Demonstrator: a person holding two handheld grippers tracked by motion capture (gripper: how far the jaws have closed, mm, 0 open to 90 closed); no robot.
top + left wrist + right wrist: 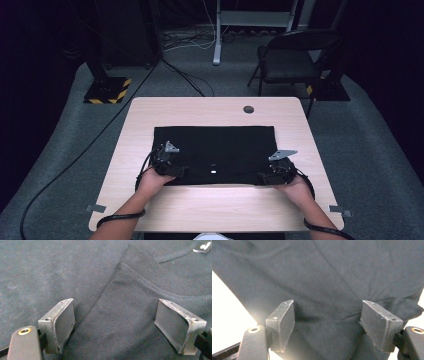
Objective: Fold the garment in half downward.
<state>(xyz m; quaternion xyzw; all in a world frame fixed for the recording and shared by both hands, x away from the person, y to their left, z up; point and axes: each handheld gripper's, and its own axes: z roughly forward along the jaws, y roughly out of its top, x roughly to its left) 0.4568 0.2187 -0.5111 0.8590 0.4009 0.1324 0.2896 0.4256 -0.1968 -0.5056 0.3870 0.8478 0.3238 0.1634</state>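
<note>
A black garment (215, 150) lies flat and folded on the wooden table (150, 200), with a small white label (213, 171) near its front edge. My left gripper (182, 171) rests on the garment's near-left corner. In the left gripper view the gripper (115, 322) is open, and dark cloth (75, 270) with a stitched seam and a white tag (202, 247) lies flat between the pads. My right gripper (261, 176) sits at the near-right corner. In the right gripper view it (327, 322) is open over slightly bunched cloth (324, 277), with bare table (227, 310) at the left.
A round cable hole (248, 109) sits in the table's far edge. Behind the table stand a black folding chair (295, 55) and a stand base with yellow-black stripes (107, 90). Cables (75, 160) run across the grey floor at the left.
</note>
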